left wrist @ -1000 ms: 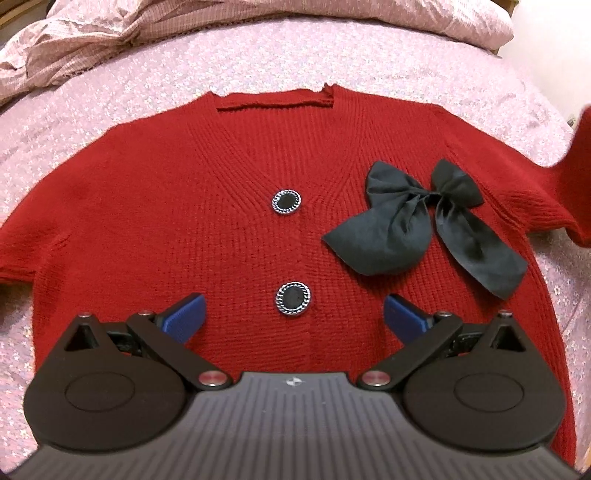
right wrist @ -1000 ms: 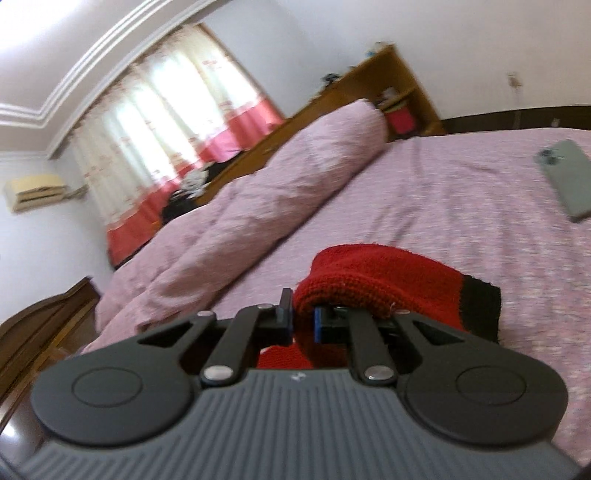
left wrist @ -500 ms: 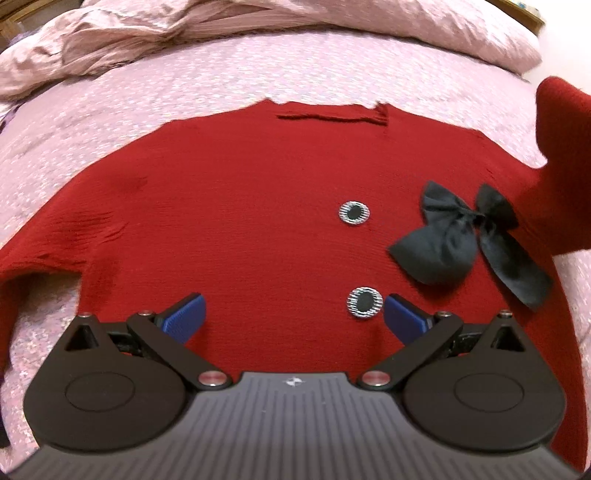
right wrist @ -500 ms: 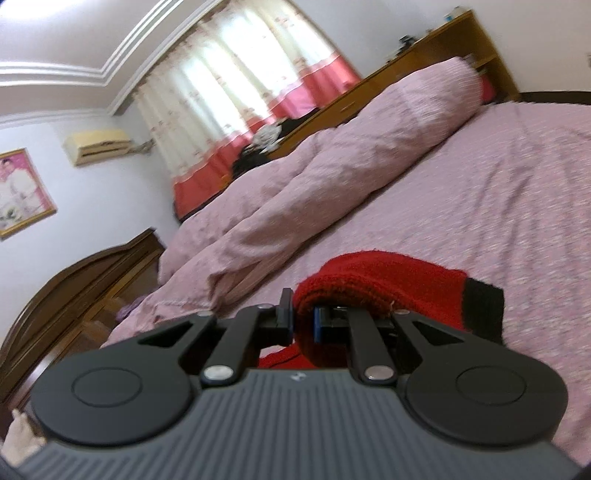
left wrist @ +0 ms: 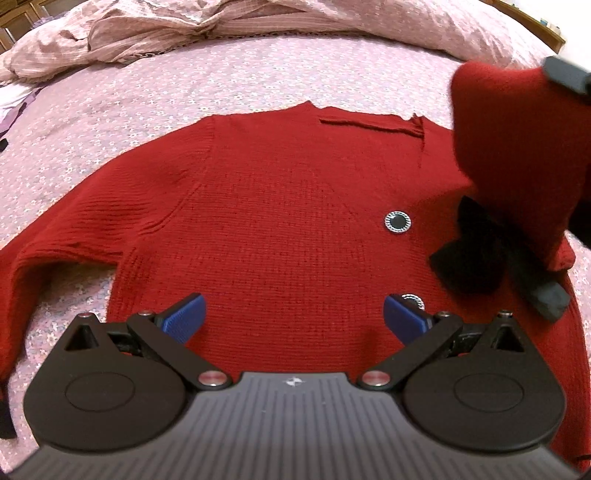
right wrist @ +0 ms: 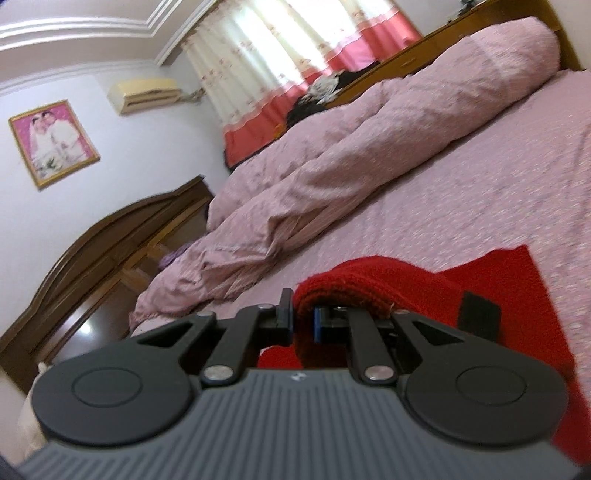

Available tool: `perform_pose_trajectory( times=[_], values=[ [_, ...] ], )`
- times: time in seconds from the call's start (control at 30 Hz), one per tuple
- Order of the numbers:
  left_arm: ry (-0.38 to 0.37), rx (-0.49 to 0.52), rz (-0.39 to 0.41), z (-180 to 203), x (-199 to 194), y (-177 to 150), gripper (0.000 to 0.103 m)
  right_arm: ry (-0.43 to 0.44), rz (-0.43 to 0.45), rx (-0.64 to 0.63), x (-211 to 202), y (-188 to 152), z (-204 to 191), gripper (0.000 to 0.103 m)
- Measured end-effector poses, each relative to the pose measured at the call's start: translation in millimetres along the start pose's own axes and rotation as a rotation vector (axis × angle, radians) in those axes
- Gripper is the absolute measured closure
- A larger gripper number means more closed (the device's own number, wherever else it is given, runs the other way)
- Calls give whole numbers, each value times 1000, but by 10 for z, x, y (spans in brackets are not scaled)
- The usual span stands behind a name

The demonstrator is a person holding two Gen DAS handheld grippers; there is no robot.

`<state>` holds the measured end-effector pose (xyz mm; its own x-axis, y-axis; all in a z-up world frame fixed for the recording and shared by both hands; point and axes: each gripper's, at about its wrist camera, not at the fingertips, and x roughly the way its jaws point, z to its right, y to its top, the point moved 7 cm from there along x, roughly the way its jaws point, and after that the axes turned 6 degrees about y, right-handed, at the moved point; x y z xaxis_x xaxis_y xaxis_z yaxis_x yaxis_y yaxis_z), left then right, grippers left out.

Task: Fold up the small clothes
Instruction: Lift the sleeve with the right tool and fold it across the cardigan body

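A red knitted cardigan (left wrist: pixel 280 221) lies flat, front up, on the pink bedsheet (left wrist: pixel 147 96). It has two round black buttons (left wrist: pixel 397 222) and a black bow (left wrist: pixel 476 258), partly covered. My left gripper (left wrist: pixel 293 317) is open and empty, just above the cardigan's lower hem. My right gripper (right wrist: pixel 303 325) is shut on the cardigan's right sleeve (right wrist: pixel 354 284) and holds it lifted. In the left wrist view that sleeve (left wrist: pixel 517 147) hangs over the bow at the right. The other sleeve (left wrist: pixel 44 254) lies spread at the left.
A crumpled pink duvet (left wrist: pixel 221 22) lies along the far side of the bed; it also shows in the right wrist view (right wrist: pixel 369 136). A dark wooden headboard (right wrist: pixel 92 251) stands at the left, with curtains (right wrist: pixel 280 48) behind the bed.
My right gripper has carried the sleeve up and inward, so it now hangs over the bow. My left gripper has shifted left along the hem and stays open.
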<state>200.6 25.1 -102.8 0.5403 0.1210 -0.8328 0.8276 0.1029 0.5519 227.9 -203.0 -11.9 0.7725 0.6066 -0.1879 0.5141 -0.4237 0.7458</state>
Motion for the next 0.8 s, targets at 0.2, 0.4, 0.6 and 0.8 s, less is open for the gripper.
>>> perform_pose_trajectory(
  times=[0.2, 0.4, 0.6, 0.8],
  values=[
    [42, -13, 9, -158, 12, -5, 0, -13, -96, -16, 359, -359, 93, 90],
    [70, -33, 5, -282, 28, -20, 0, 0, -185, -32, 558, -696, 142, 87],
    [94, -47, 17, -370, 26, 2, 0, -107, -301, -73, 652, -932, 212, 43],
    [92, -47, 36, -383, -37, 39, 0, -123, -341, -62, 437, -994, 174, 41]
  ],
)
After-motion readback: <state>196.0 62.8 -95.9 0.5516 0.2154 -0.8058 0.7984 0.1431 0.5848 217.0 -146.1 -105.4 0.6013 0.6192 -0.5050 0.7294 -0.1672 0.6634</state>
